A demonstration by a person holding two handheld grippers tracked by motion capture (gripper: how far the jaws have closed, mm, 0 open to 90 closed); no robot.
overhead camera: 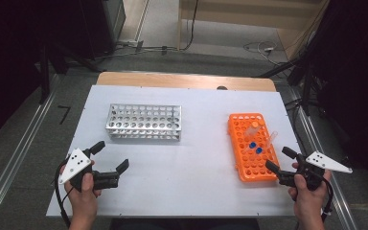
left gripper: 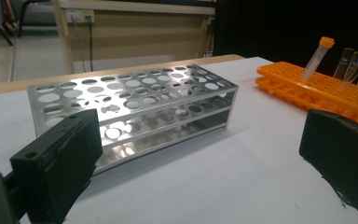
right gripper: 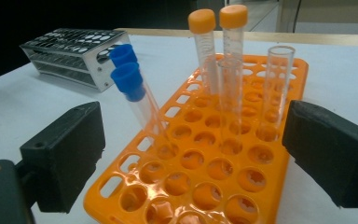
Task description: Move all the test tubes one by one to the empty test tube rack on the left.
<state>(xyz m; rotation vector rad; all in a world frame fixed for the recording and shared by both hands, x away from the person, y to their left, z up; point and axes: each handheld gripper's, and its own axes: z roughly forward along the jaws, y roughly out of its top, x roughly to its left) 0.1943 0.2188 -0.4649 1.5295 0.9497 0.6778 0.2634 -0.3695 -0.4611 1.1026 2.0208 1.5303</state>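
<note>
**Both claws released beside the two racks**

The white desk [overhead camera: 182,167] carries two racks well apart. The metal rack [overhead camera: 144,122] stands empty toward the left, its rows of round holes bare. The orange rack [overhead camera: 252,146] sits toward the right and holds several tubes near its middle: two orange-capped tubes [right gripper: 216,44], two blue-capped tubes [right gripper: 130,86] that lean, and uncapped clear tubes [right gripper: 276,88].

The left claw [overhead camera: 111,157] rests low over the desk in front of the metal rack, jaws spread wide with nothing between them. The right claw [overhead camera: 281,159] sits just beside the orange rack's near right corner, jaws likewise released and empty, pointing at the tubes.
</note>
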